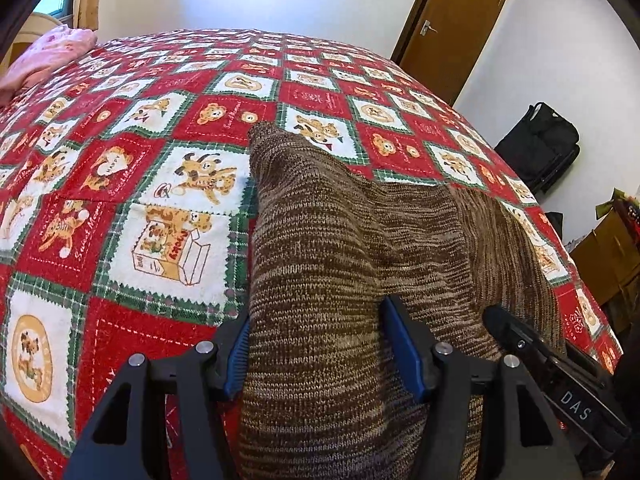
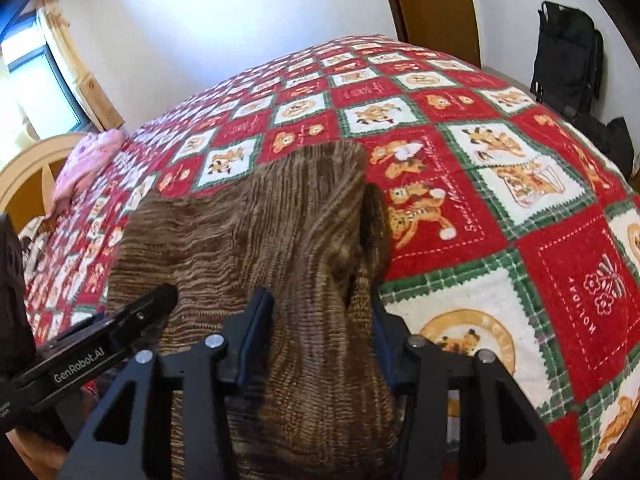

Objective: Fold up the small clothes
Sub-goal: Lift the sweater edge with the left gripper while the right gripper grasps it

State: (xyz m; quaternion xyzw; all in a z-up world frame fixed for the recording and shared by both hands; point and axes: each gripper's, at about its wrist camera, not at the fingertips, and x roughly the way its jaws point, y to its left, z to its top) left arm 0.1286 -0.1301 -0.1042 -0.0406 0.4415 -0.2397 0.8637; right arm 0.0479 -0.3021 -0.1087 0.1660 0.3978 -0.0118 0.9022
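**Brown knit garment held at two points above the bed: risks and orientation**

Brown marled knitwear (image 1: 320, 240), apparently a small sweater, is lifted at its near edge by both grippers while its far part rests on the red, white and green patchwork bedspread (image 1: 140, 184). In the left wrist view, the left gripper (image 1: 320, 344) has a thick bunch of the knit between its blue-padded fingers (image 1: 402, 348). In the right wrist view, the right gripper (image 2: 320, 328) holds a comparable bunch the same way. Both pairs of fingers stand fairly wide, closed only as far as the bunched fabric allows.

**Risks (judgement)**
- Slip: the knit is bulky and loosely gathered. A quick pull may draw it out from one pair of fingers, dropping that side.
- Uneven fold: the grippers sit close together, so the fabric between them is gathered. Lowering it in this state would likely trap creases.
- Hidden layers: a pocket of fabric gapes near the right gripper. A sleeve may be tucked there; this cannot be confirmed.

**Orientation**
- The long axis runs from the grippers away across the bed toward the far wall.
- The far end tapers to a rounded tip (image 1: 264, 130) pointing away from the holder.
- Which end is the neck or hem cannot be determined.
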